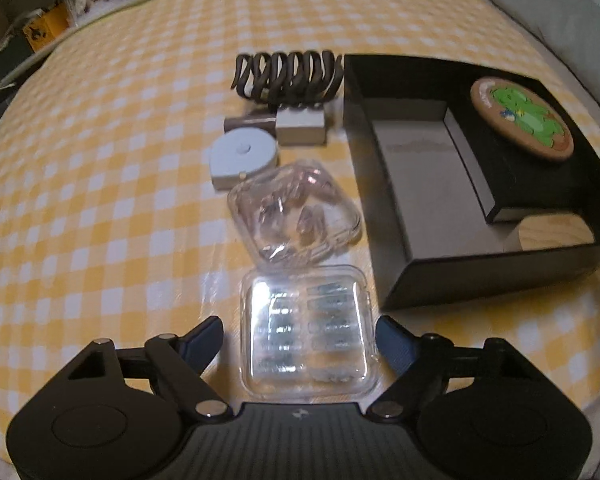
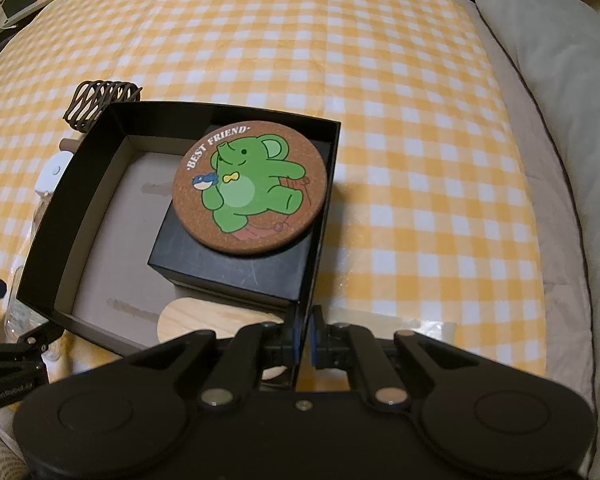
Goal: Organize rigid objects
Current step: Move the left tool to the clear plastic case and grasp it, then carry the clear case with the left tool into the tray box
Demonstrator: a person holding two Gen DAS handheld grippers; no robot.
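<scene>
My left gripper (image 1: 300,336) fingers apart, straddling clear square plastic case (image 1: 306,330), untouched; right gripper (image 2: 305,340) clamped on black cardboard box (image 2: 44,216) wall.

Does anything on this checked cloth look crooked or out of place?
Slightly. The round elephant coaster sits on a small black box inside the black tray, overhanging its edge. The right gripper pinches the tray's wall.
</scene>
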